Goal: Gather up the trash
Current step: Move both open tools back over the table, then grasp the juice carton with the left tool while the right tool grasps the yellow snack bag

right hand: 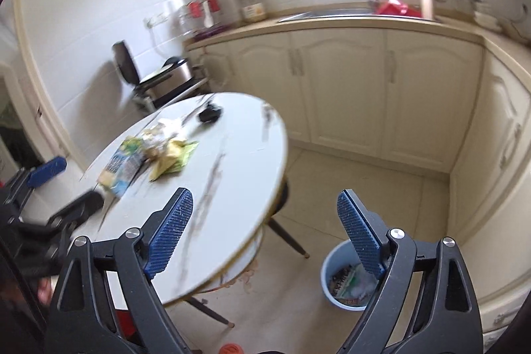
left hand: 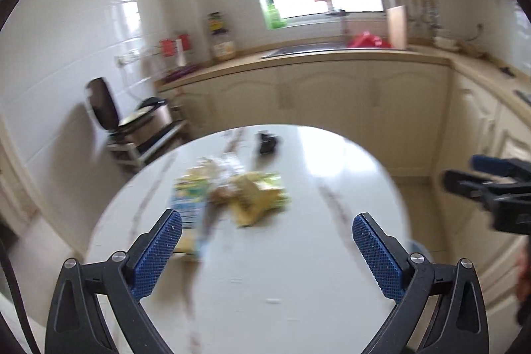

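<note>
A pile of trash lies on the round white table [left hand: 298, 271]: a yellow-green snack bag [left hand: 259, 198], a blue and yellow carton [left hand: 187, 204] and crumpled clear wrappers [left hand: 222, 166]. My left gripper [left hand: 267, 249] is open and empty above the table's near side, short of the pile. In the right wrist view the pile shows at the table's left: the snack bag [right hand: 171, 158] and the carton [right hand: 122, 166]. My right gripper [right hand: 265, 228] is open and empty over the table's right edge. A light blue bin [right hand: 348, 281] with trash in it stands on the floor below.
A small black object [left hand: 267, 143] lies at the table's far side. Cream cabinets [right hand: 348, 95] and a counter with a sink [left hand: 308, 50] run behind. A low rack with an appliance [left hand: 146, 125] stands at the left wall. The right gripper shows at right in the left view [left hand: 491, 188].
</note>
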Action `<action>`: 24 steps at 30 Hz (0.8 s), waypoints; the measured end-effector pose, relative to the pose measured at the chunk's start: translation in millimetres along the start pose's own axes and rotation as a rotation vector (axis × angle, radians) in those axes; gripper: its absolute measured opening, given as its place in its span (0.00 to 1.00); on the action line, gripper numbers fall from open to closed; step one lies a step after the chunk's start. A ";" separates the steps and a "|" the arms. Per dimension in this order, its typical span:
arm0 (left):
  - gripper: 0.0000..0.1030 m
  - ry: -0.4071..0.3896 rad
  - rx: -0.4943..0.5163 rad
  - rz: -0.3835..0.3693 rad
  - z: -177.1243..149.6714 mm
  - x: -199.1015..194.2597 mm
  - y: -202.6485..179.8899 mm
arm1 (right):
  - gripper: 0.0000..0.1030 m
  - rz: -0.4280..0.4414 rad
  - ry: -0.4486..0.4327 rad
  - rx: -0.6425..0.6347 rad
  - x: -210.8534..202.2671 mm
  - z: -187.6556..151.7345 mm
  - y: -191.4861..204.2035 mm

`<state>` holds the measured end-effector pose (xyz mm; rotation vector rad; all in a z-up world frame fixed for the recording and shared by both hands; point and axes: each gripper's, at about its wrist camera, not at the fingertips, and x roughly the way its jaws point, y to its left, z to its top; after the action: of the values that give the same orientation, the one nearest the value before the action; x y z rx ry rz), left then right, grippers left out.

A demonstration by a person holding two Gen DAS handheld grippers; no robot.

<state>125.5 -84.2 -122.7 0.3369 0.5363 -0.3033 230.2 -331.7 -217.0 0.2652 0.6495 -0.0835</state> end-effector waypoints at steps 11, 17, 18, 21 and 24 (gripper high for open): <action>0.98 0.157 -0.109 0.084 -20.4 69.9 66.0 | 0.86 0.038 0.087 -0.086 50.0 1.4 52.0; 0.98 0.206 -0.090 0.061 -10.1 103.2 56.6 | 0.86 0.034 0.124 -0.138 79.8 5.6 69.3; 0.98 0.211 -0.093 0.061 -7.5 109.8 61.6 | 0.86 0.035 0.131 -0.155 86.4 7.8 73.8; 0.68 0.234 -0.118 0.033 -0.8 129.2 74.2 | 0.86 0.046 0.133 -0.190 99.1 13.9 83.8; 0.44 0.271 -0.154 -0.019 -2.2 144.7 89.4 | 0.85 0.066 0.135 -0.241 116.9 22.1 99.8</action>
<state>275.6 -30.5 -182.3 0.2241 0.8247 -0.2345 351.9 -240.9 -249.4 0.0598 0.7769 0.0763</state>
